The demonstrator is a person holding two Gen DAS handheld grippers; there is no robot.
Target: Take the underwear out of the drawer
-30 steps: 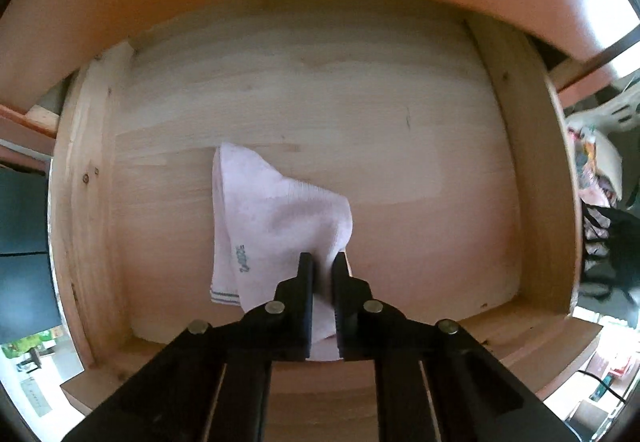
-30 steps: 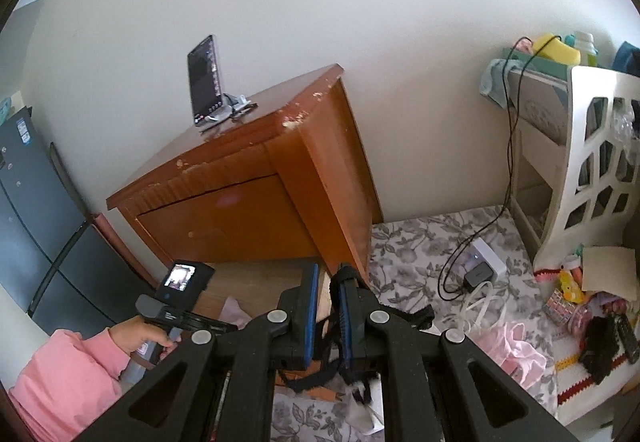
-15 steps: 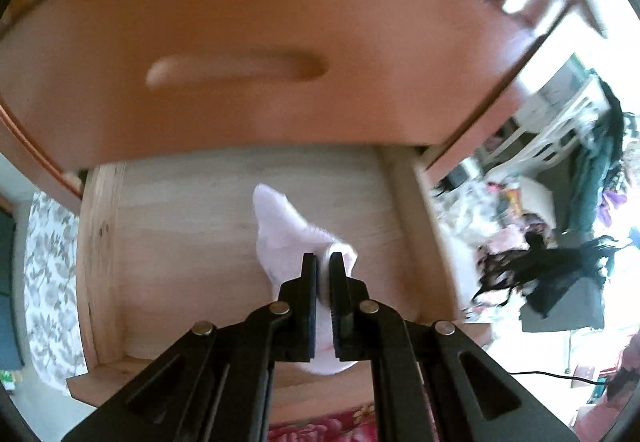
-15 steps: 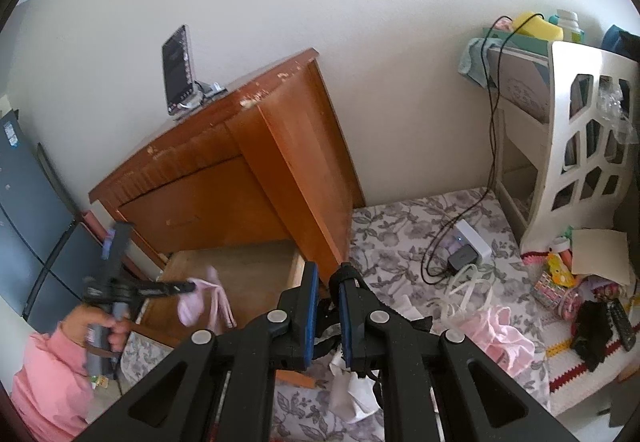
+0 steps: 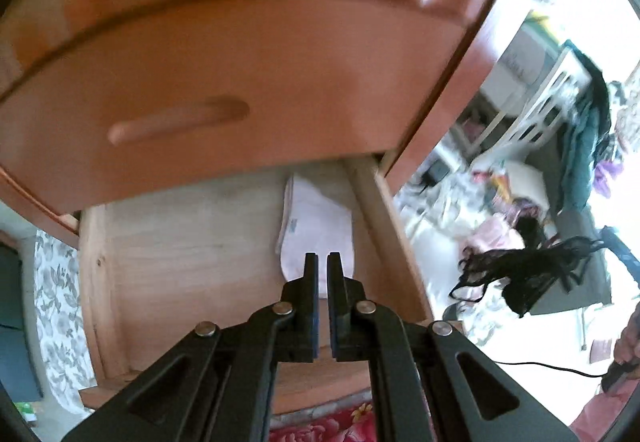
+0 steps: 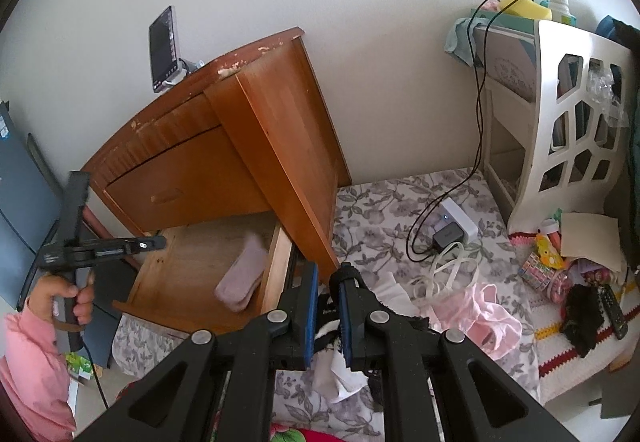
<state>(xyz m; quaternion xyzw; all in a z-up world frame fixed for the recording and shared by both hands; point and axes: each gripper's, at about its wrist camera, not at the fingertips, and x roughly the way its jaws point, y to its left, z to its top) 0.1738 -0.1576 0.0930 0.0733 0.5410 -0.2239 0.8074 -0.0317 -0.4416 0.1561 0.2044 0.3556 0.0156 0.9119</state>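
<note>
- Left wrist view: the left gripper [image 5: 322, 258] hangs over the open drawer [image 5: 96, 282], which is pulled out at the bottom of a brown wooden dresser [image 5: 240, 82]. Its fingers [image 5: 310, 282] stand nearly together, with only a thin slit between them and nothing caught in it.
- The pink underwear [image 5: 316, 226] lies flat on the drawer floor, pushed against the right-hand wall, beyond the fingertips and apart from them.
- Off to the right a black lace garment [image 5: 520, 282] hangs in the air above the cluttered floor. The view is blurred there, so what grips it cannot be told from here.
- Right wrist view: the right gripper [image 6: 328, 274] points down towards the floor just beside the drawer's front right corner. Its fingers are close together, clamped on dark cloth with a white patch — the lace garment bunches between and below them.
- At the left edge a hand [image 6: 60, 294] in a pink sleeve [image 6: 32, 362] holds the left gripper level above the drawer's left side. It is seen side-on, with nothing hanging from it.
- The pink underwear sits in the drawer's right half, near the front.
- A phone [image 6: 163, 46] stands on a holder on top of the dresser.
- On the flowered mat [image 6: 380, 210] are a charger block [image 6: 450, 234] with a black cable, and loose pink cloth [image 6: 480, 314]. A white shelf unit [image 6: 572, 122] stands at the right.
</note>
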